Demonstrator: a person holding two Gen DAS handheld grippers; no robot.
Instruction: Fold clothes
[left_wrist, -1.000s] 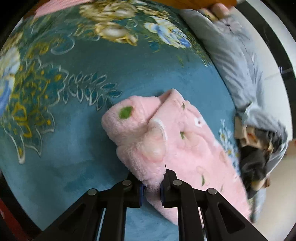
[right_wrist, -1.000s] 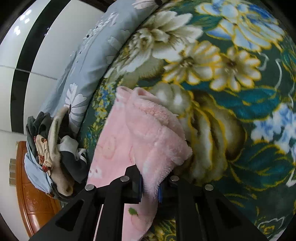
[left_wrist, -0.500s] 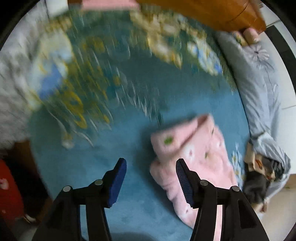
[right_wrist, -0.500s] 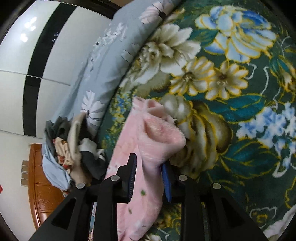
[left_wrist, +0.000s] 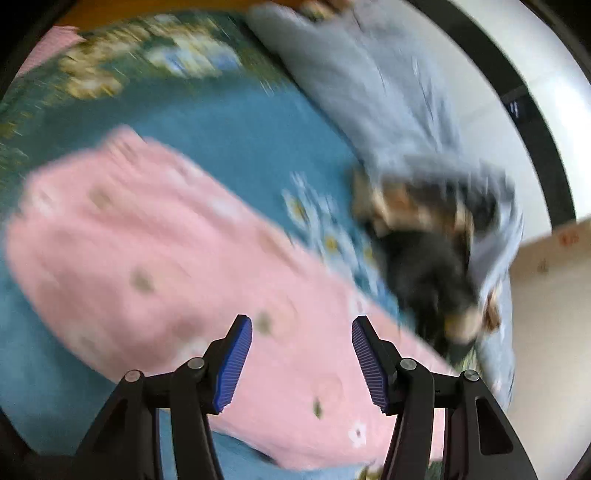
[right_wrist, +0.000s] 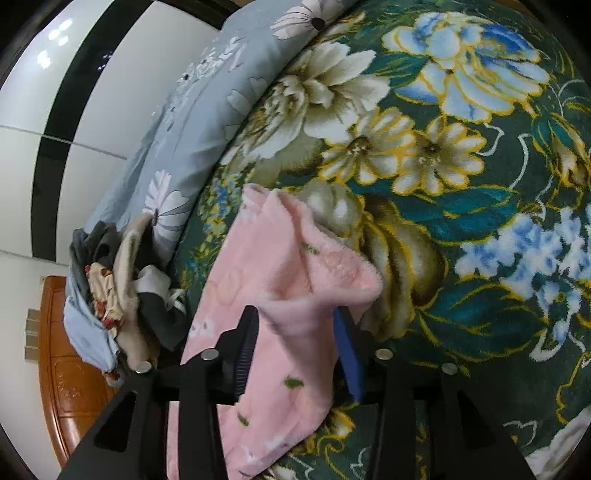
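Note:
A fluffy pink garment (left_wrist: 155, 258) with small green and white marks lies folded on the blue flowered blanket (left_wrist: 229, 125). My left gripper (left_wrist: 301, 363) is open and empty just above it; this view is blurred. In the right wrist view the same pink garment (right_wrist: 273, 280) lies between the spread fingers of my right gripper (right_wrist: 299, 354), which is open, with a fold of cloth resting loosely between the pads.
A heap of mixed clothes (left_wrist: 424, 236) lies beyond the garment, also in the right wrist view (right_wrist: 118, 295). A grey flowered quilt (right_wrist: 207, 110) runs along the bed's far side. A wooden cabinet (right_wrist: 70, 373) stands beside the bed.
Both grippers have opened and let go of the pink garment. The left gripper has swung over the garment towards the clothes heap. The right gripper has widened around the fold.

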